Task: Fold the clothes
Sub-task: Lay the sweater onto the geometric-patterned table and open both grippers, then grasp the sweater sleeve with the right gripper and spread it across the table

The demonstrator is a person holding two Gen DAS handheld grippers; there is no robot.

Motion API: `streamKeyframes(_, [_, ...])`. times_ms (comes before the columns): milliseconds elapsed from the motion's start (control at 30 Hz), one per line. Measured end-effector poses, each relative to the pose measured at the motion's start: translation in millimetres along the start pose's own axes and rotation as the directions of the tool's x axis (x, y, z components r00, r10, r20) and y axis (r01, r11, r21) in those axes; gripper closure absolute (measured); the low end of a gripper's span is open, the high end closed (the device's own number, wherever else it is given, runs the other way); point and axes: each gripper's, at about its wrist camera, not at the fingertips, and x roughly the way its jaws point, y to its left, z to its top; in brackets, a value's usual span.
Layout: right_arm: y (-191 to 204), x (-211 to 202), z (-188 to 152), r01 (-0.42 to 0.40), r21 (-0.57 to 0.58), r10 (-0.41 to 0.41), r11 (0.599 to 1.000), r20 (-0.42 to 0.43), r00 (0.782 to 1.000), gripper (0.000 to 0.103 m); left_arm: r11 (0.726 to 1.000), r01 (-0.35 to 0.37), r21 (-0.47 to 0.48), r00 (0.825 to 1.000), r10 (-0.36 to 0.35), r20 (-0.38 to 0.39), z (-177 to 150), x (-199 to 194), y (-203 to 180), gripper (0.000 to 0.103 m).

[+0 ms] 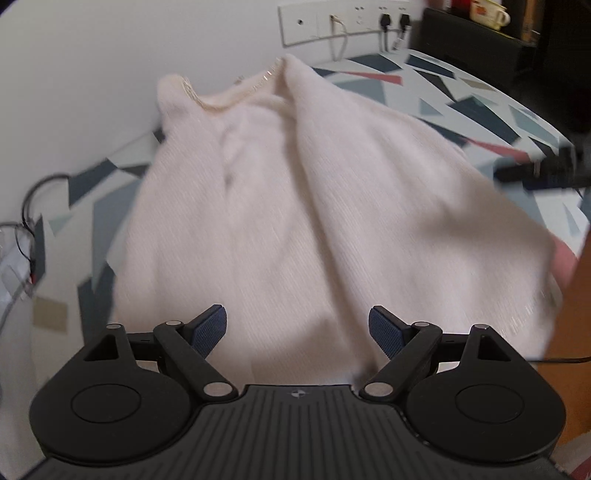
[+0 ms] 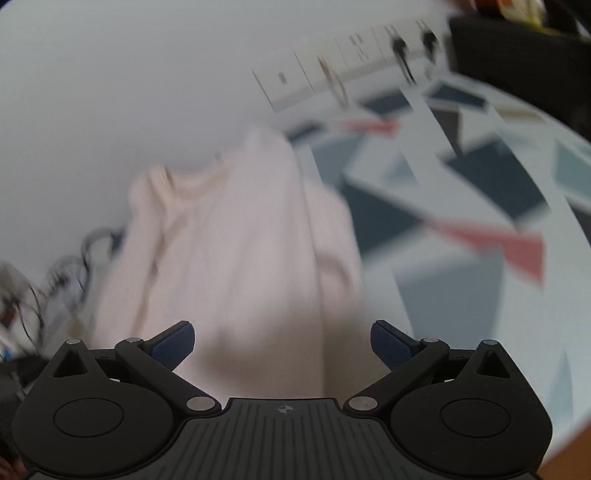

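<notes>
Both claws apart, prob. over sweater (image 1: 295,206)

Motion blur smears the whole right wrist view, softening the cream sweater (image 2: 236,251) and wall sockets (image 2: 354,55), while the mug (image 1: 489,13) is cut off by the left wrist view's top edge.
</notes>
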Motion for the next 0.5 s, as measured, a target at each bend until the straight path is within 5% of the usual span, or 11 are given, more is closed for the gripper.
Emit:
streamKeyframes(100, [-1, 0, -36, 0.005, 0.024, -0.004, 1.0, -0.048, 0.999, 0.012, 0.999, 0.042, -0.017, 0.999, -0.042, -0.007, -18, -5, 1, 0.017])
streamKeyframes(167, [4, 1, -53, -0.02, 0.028, 0.022, 0.999, -0.069, 0.997, 0.032, 0.998, 0.057, -0.024, 0.998, -0.057, -0.003, -26, -8, 2, 0.017])
streamKeyframes(200, [9, 2, -56, -0.027, 0.023, 0.029, 0.999, -0.081, 0.996, 0.033, 0.998, 0.064, -0.03, 0.998, -0.064, 0.001, -29, -9, 2, 0.017])
streamKeyframes(333, [34, -5, -48, -0.026, -0.031, 0.024, 0.999, -0.086, 0.996, 0.092, 0.994, 0.082, -0.075, 0.996, -0.08, 0.03, -32, -14, 6, 0.017])
streamKeyframes(500, [57, -48, 19, -0.091, -0.043, 0.094, 0.995, 0.076, 0.993, 0.094, 0.988, 0.102, -0.114, 0.988, -0.087, 0.128, -17, -27, 12, 0.013])
